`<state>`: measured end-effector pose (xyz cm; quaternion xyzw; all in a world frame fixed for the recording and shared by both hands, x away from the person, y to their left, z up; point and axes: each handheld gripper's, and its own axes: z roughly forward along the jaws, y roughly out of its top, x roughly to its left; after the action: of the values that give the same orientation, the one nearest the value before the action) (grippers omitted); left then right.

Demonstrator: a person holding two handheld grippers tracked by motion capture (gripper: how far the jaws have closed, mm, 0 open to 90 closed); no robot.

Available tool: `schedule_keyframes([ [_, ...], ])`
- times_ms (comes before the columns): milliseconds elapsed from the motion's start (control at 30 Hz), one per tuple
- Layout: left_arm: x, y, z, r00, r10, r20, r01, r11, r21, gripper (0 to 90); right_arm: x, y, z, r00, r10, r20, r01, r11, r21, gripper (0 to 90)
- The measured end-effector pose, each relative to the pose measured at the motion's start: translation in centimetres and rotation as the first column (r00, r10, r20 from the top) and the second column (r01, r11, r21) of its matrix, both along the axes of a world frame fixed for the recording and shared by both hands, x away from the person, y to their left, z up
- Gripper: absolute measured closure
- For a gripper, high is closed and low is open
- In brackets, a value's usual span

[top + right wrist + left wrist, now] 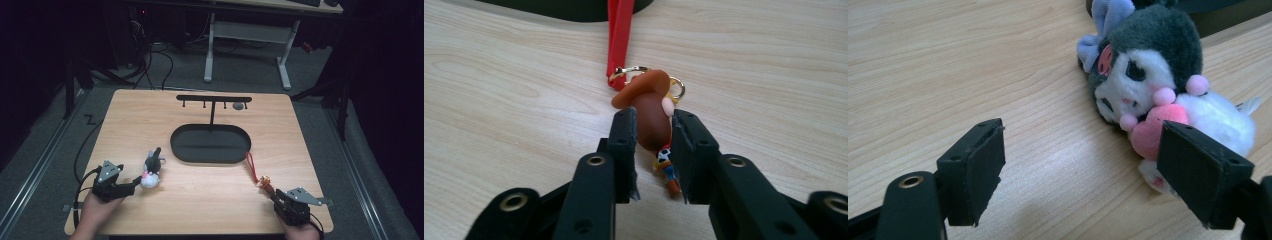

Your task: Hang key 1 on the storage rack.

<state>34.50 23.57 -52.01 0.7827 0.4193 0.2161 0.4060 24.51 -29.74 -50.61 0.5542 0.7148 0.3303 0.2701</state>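
Observation:
A small plush toy (150, 172) with a dark hood, white face and pink heart lies on the wooden table (200, 200) at the front left. My left gripper (136, 181) stands open beside it; in the left gripper view the plush (1148, 75) lies just past the right pad, with bare wood between the jaws of the left gripper (1080, 145). At the front right lies a brown-hatted figure keychain (265, 181) on a red strap (251, 165). The figure's head (651, 125) sits between the pads of my right gripper (651, 117), nearly filling the narrow gap.
A black oval tray (210, 159) sits mid-table, with a black T-shaped hook stand (214, 98) rising from it. A small grey object (238, 105) hangs from one hook. The red strap (619, 30) runs up to the tray's edge (564, 7). A desk frame stands beyond the table.

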Motion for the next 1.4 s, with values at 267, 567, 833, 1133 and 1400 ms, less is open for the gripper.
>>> schedule_keyframes([
  [267, 0.0, 0.1, 0.0, 0.9999, -0.015, 0.0, 0.015, 0.9998, -0.012, 19.7, 1.0, 0.4, 1.4, 0.9981, -0.013, -0.06, 0.012, 1.0, -0.024, 57.8],
  [567, -0.2, 0.1, 0.2, 0.9997, -0.024, 0.003, 0.024, 0.9995, -0.019, 19.7, 2.8, 1.2, 3.7, 0.9779, 0.024, -0.208, -0.039, 0.997, -0.065, 45.3],
  [833, -0.1, 0.0, 0.1, 0.9997, -0.025, -0.001, 0.025, 0.9995, -0.021, 19.7, 4.1, 1.4, 4.3, 0.9535, 0.042, -0.299, -0.088, 0.986, -0.142, 40.6],
  [1133, -0.1, -0.2, -0.1, 0.9993, -0.036, -0.008, 0.035, 0.9993, -0.015, 19.7, 5.6, 1.0, 4.3, 0.9161, 0.07, -0.395, -0.139, 0.979, -0.149, 38.9],
  [1400, -0.1, -0.3, -0.1, 0.999, -0.043, -0.012, 0.043, 0.9991, -0.008, 19.7, 6.8, 0.3, 4.0, 0.8668, 0.111, -0.486, -0.181, 0.978, -0.099, 41.2],
])
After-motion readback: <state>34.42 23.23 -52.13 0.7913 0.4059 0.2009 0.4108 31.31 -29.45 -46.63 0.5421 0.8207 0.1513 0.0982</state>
